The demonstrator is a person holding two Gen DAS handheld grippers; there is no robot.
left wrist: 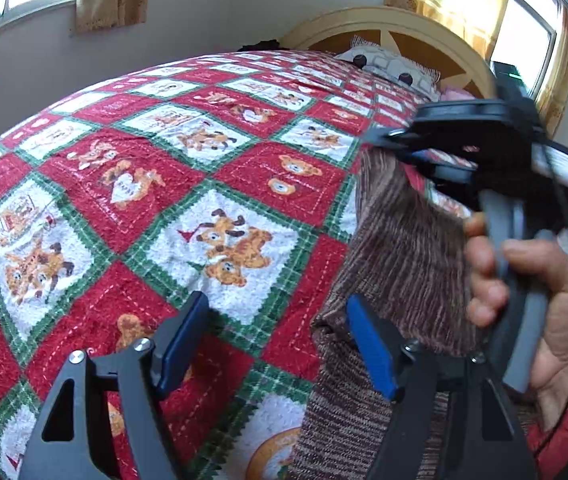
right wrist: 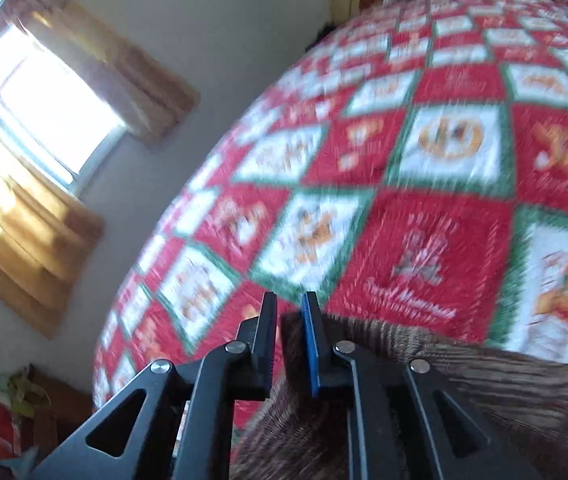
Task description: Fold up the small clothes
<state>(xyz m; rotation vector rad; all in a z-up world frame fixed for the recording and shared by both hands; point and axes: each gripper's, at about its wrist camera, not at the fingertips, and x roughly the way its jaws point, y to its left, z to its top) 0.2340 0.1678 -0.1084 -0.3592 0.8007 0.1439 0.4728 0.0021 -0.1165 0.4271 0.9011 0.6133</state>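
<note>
With the right gripper [right wrist: 288,344] clamped on the brown knit garment [left wrist: 399,240] above the bed [left wrist: 156,168], the left gripper [left wrist: 272,344], jaws wide and empty, must next grasp the opposite edge.

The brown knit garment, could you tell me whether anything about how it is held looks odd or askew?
Nothing looks damaged. The brown knit garment hangs bunched and unfolded above the quilt, pinched at its top edge by the right claw. The left claw stands open, one pad against the cloth without clamping it.

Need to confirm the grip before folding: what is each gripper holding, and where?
Right gripper pinches the brown knit garment at its top edge. Left gripper is open, holding nothing.
</note>
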